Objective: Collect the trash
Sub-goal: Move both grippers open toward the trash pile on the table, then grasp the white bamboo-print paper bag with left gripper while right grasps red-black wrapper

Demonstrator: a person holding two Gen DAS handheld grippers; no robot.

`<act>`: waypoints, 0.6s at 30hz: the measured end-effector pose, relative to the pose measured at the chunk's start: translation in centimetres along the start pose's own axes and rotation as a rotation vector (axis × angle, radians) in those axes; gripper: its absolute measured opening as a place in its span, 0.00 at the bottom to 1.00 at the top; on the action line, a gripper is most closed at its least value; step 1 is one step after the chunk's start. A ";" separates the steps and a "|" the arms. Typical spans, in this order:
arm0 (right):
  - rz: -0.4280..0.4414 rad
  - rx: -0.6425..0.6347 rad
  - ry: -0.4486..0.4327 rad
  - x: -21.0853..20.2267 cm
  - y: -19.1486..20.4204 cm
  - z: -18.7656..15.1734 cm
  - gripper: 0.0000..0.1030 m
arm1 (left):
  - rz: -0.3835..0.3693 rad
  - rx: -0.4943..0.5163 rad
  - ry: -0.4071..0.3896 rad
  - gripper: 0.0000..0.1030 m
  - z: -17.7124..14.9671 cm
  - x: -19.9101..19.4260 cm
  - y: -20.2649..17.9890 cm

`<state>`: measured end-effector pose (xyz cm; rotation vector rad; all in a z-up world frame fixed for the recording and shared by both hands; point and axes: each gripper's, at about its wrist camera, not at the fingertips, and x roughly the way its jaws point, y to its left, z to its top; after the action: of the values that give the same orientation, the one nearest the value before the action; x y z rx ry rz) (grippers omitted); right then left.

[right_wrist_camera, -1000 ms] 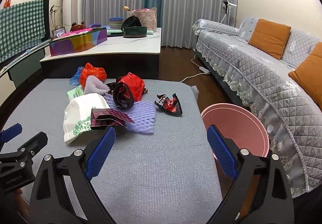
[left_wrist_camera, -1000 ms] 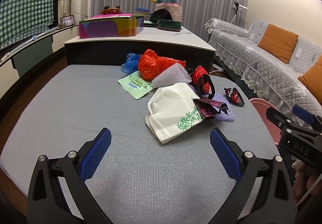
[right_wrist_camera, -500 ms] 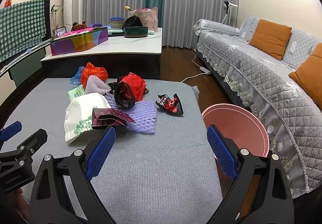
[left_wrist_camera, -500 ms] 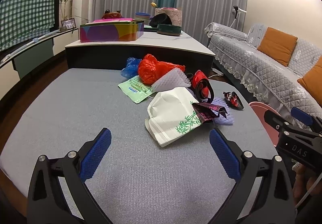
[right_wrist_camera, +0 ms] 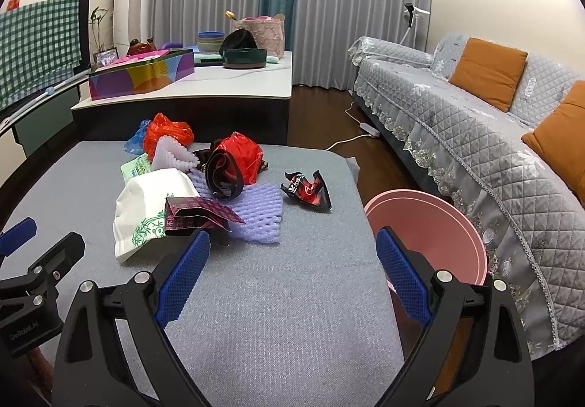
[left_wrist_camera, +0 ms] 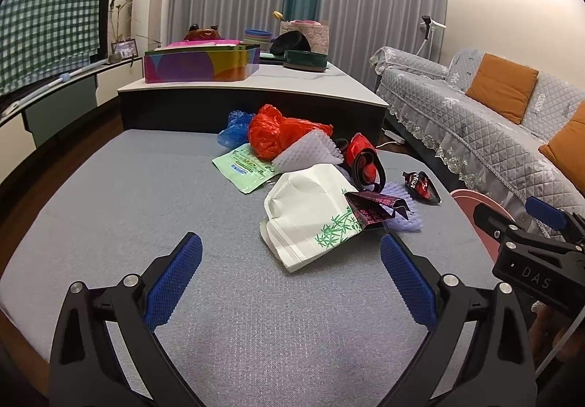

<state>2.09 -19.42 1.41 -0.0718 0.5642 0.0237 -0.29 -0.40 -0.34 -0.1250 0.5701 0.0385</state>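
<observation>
**Trash ahead, bin to the right**

Both grippers, left (left_wrist_camera: 290, 273) and right (right_wrist_camera: 290, 266), gape empty. The trash pile (right_wrist_camera: 197, 187) lies ahead-left of the right one, the bin (right_wrist_camera: 435, 220) just ahead-right; the red wrapper (right_wrist_camera: 307, 189) sits nearest it.

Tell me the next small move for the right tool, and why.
Probably ease the right tool forward toward the red-black wrapper. It lies apart from the pile, nearest the pink bin, and both tools hover open and empty above the grey mat.

"DAS" in pale letters on the right gripper (left_wrist_camera: 526, 271) body, wrapper print too small to read
</observation>
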 end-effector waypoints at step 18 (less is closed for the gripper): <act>0.101 0.051 0.057 1.8 -2.7 3.2 0.65 | -0.002 -0.034 0.030 0.69 1.5 1.2 1.1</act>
<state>5.43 -21.90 3.32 0.0058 0.6252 0.1055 1.41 0.93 0.11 -0.1596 0.5998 0.0448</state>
